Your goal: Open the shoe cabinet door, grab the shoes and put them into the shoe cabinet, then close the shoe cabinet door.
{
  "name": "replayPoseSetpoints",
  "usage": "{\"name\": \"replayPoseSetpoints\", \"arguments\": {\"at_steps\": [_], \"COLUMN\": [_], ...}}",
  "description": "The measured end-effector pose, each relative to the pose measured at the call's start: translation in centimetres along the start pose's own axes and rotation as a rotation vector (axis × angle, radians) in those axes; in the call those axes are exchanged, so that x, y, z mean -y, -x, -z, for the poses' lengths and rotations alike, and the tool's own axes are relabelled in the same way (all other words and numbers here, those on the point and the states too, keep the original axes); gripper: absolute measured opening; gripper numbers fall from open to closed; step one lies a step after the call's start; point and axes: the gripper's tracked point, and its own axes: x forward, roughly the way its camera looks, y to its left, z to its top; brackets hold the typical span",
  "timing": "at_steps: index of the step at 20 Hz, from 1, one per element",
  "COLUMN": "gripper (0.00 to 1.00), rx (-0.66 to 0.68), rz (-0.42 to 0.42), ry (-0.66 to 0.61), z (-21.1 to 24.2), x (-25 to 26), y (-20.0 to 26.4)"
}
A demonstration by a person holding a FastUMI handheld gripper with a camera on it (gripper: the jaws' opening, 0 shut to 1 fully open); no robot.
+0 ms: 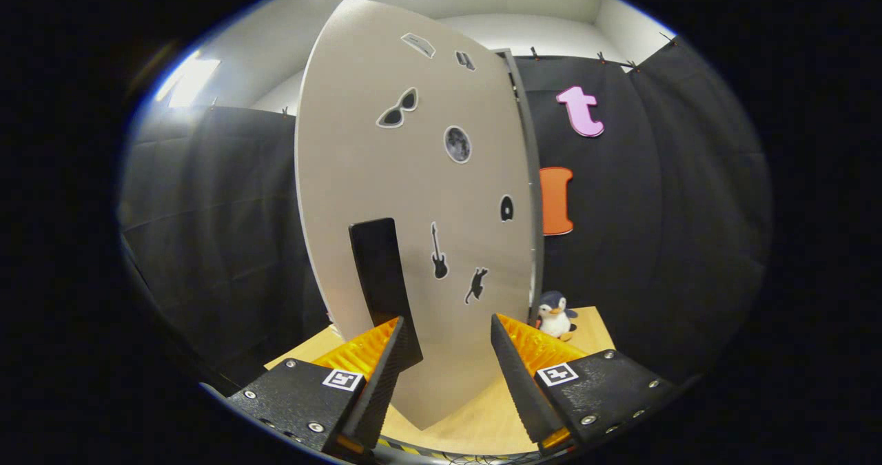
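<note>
Claw (pixel 446 355) sits closest, fingers spread wide with nothing gripped, both aimed at the shoe cabinet door (pixel 413 196). Door's lower end lies in the gap between the two fingers without touching either that I can see. Left finger (pixel 375 368) tip is right at the foot of the black handle (pixel 382 286); can't tell whether it touches. Right finger (pixel 520 368) stands clear of the panel face.

Door is a pale grey flat panel, standing upright, swung edge-on a bit so its right edge meets the cabinet frame (pixel 530 176), a thin grey strip running down that side. Handle is a dark vertical bar on the lower left part of the door.

Stickers on the door face: sunglasses (pixel 397 110) upper left, round moon (pixel 457 144) below and right of them, two small ones near the top, a vinyl record (pixel 506 208) near the right edge, guitar (pixel 438 251) just right of the handle, cat silhouette (pixel 475 284) right of the guitar.

Table (pixel 475 417) is light wood and carries the cabinet; a strip of it shows between the fingers, below the door. Penguin plush (pixel 555 315) stands on the table just right of the frame, beyond the right finger, upright.

Black cloth wall (pixel 654 244) on both sides behind the door.
</note>
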Motion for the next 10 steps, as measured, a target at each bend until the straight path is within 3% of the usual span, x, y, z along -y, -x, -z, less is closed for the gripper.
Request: {"name": "replayPoseSetpoints", "arguments": {"at_steps": [5,10], "gripper": [0.81,0.86], "rx": [-0.002,0.016], "rz": [-0.127,-0.066], "ry": [-0.023,0.038], "z": [-0.5,-1.6], "x": [-6.4,-9.4], "y": [-6.7,-14.0]}}
